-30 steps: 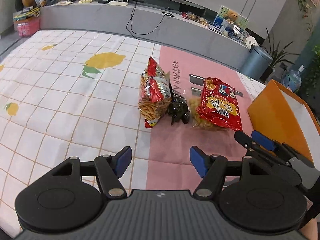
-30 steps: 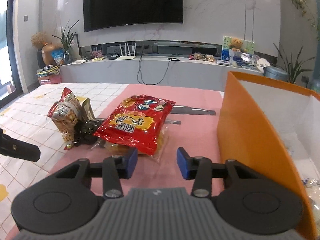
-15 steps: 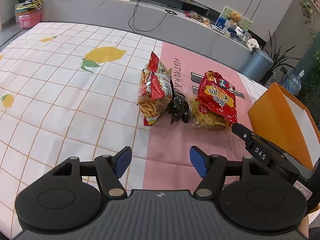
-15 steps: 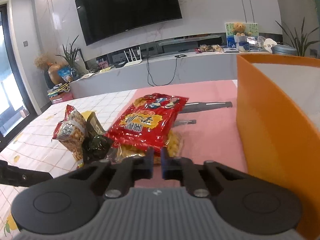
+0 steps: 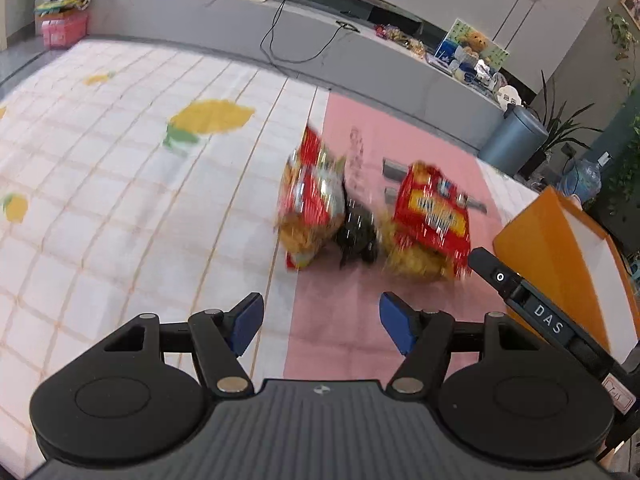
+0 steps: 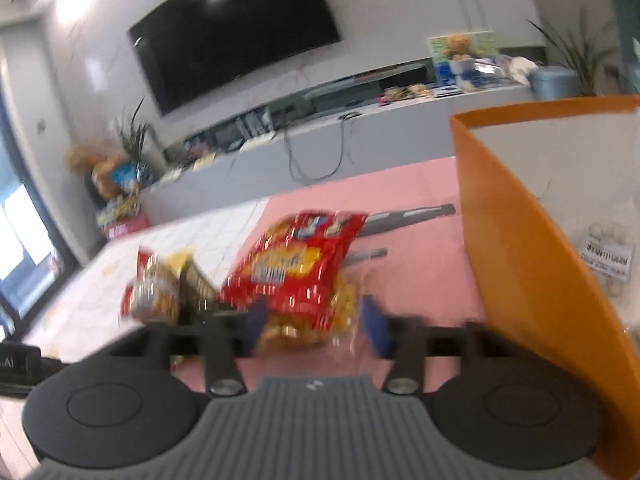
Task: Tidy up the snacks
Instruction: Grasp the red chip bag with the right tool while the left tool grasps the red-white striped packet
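Note:
Three snacks lie together on the pink mat (image 5: 344, 320): a red bag of sticks (image 5: 310, 204), a small dark packet (image 5: 356, 236) and a red bag of yellow puffs (image 5: 430, 220). My left gripper (image 5: 320, 322) hovers open and empty short of them. My right gripper (image 6: 316, 326) is blurred and its jaws are opening. The near end of the puff bag (image 6: 296, 268) shows between its fingertips, and no pad visibly presses on it. An orange box (image 6: 520, 240) with a white inside stands right beside the right gripper.
A pale packet (image 6: 608, 260) lies inside the orange box. Two grey strips (image 6: 408, 216) lie on the mat behind the snacks. A white cloth with lemon prints (image 5: 120, 200) covers the left side. A grey bench (image 5: 280, 68) and a bin (image 5: 512, 140) stand beyond.
The right gripper closed fully, then spread its jaws again, and it rolled so its view now tilts. The left gripper has stayed open and hardly moved.

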`<state>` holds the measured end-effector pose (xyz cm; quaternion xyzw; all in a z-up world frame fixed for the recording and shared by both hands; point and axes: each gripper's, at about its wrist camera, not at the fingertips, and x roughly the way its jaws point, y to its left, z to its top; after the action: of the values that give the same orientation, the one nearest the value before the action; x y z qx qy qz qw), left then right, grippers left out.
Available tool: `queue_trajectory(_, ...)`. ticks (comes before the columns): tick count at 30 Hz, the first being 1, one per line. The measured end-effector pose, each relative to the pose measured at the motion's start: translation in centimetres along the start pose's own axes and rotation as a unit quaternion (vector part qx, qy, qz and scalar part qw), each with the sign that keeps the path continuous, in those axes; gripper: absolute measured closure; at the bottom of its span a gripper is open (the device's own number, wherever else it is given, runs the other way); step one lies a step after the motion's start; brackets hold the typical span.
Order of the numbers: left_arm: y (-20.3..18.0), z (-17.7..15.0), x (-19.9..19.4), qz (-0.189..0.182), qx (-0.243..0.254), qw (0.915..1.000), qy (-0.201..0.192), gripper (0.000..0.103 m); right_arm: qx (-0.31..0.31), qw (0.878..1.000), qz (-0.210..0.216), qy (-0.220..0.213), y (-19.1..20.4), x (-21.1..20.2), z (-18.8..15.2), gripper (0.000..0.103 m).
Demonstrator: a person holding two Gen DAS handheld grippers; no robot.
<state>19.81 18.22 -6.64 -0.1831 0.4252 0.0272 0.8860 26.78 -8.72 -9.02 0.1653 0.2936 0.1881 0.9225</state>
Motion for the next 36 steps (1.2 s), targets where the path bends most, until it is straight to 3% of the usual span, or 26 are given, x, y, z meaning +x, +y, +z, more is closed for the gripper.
queue_trajectory(3,-0.7,2.3,-0.3,0.013,0.030,0.9994,-0.010,0.024,0.021,1.000,0.001,-0.001,0.3,0.9,1.0,0.039)
queue_trajectory(5,-0.9,3.6,-0.3,0.029,0.039,0.9986,-0.021,0.022,0.029,1.000,-0.011,-0.004,0.9,1.4,1.5,0.010)
queue_trajectory(6,-1.0,4.3,-0.2,0.036,0.037,0.9983,-0.026,0.021,0.026,0.999,-0.024,-0.010,1.4,1.5,1.7,0.004)
queue_trajectory(11,-0.9,6.3,1.8,0.039,0.021,0.9990,-0.010,0.019,-0.005,0.998,-0.055,-0.017,3.1,2.3,2.0,0.003)
queue_trajectory(23,-1.3,6.2,6.3,0.101,0.026,0.9945,0.013,0.021,0.034,0.999,-0.031,-0.018,1.5,1.4,1.3,0.003)
queue_trajectory(25,-0.9,6.0,6.3,0.104,0.019,0.9943,0.015,0.033,0.050,0.998,-0.025,-0.042,1.1,0.9,1.2,0.003)
queue_trajectory(27,-0.6,5.8,6.1,0.091,0.010,0.9958,0.013,0.055,0.056,0.997,-0.019,-0.044,1.0,0.7,1.3,0.003)
queue_trajectory(31,0.2,5.7,5.3,0.089,-0.015,0.9959,0.006,0.062,0.046,0.998,-0.025,-0.040,1.3,0.6,1.3,0.003)
queue_trajectory(36,0.9,5.2,4.1,0.088,0.002,0.9960,0.013,0.064,0.029,0.999,-0.030,-0.034,2.6,0.1,1.6,0.003)
